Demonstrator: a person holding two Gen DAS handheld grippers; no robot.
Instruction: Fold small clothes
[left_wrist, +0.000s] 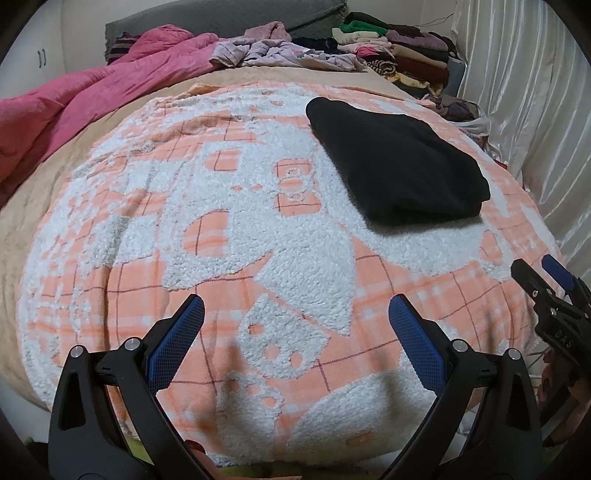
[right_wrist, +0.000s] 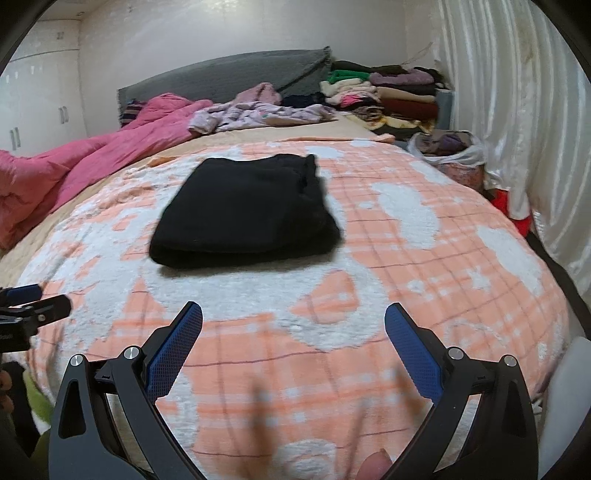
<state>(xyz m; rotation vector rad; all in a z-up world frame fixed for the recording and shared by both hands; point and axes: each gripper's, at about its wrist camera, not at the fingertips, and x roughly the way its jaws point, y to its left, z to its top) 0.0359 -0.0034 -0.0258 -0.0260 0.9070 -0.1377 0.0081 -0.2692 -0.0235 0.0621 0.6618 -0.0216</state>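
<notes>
Peach-and-white blanket (left_wrist: 229, 258) bears folded black garment (left_wrist: 399, 166) — both grippers (left_wrist: 295, 332) (right_wrist: 293, 332) gape, empty.

matt black cloth garment (right_wrist: 243, 210), nubbly fleece blanket (right_wrist: 406, 258), shiny curtain (right_wrist: 517, 92)

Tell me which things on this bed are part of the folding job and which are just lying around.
Part of the job: folded black garment; loose lilac clothes waiting; left gripper and right gripper, both open.

Lying about: pink duvet; stacked clothes; bag of clothes; patterned blanket.
</notes>
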